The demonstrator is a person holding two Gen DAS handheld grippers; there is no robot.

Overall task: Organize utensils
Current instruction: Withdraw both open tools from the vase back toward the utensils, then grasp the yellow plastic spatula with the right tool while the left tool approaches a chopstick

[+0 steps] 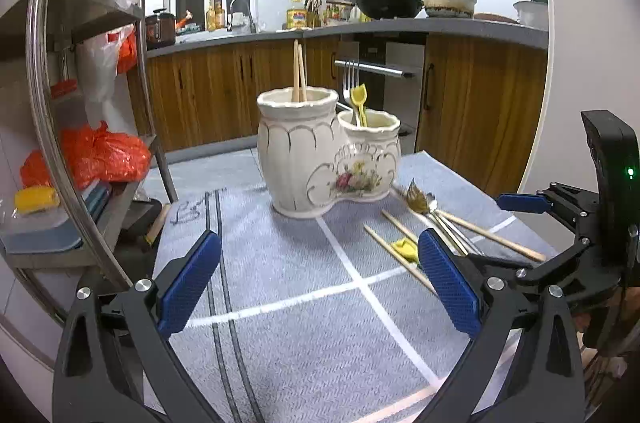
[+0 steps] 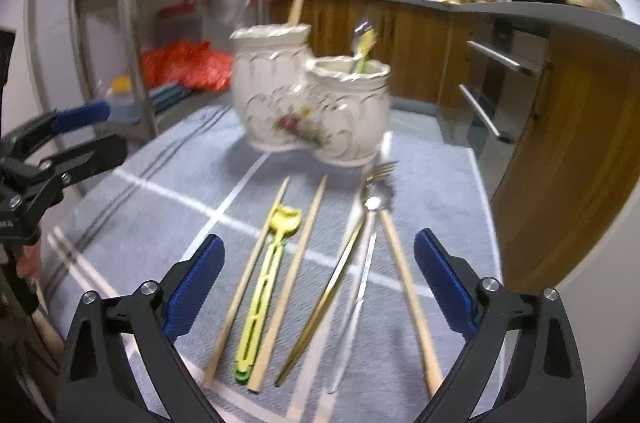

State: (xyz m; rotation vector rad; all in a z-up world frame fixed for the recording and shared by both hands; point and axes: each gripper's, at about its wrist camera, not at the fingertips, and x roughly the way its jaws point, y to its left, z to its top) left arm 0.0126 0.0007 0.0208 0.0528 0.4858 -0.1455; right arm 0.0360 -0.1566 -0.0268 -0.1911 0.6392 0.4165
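A white ceramic double utensil holder (image 1: 320,159) stands on the grey cloth (image 1: 304,275); it also shows in the right wrist view (image 2: 308,103). Its tall pot holds wooden chopsticks (image 1: 299,71). Its short pot holds a fork (image 1: 351,79) and a yellow spoon (image 1: 359,101). Loose on the cloth lie a yellow-green spoon (image 2: 272,271), three wooden chopsticks (image 2: 294,283), a gold fork (image 2: 340,263) and a silver spoon (image 2: 366,263). My left gripper (image 1: 320,279) is open and empty before the holder. My right gripper (image 2: 320,283) is open and empty, over the loose utensils.
A metal shelf rack (image 1: 92,103) with orange bags (image 1: 100,155) stands at the left of the table. Wooden kitchen cabinets (image 1: 480,111) and a counter are behind. The other gripper shows at the right edge (image 1: 560,223) and at the left edge (image 2: 48,151).
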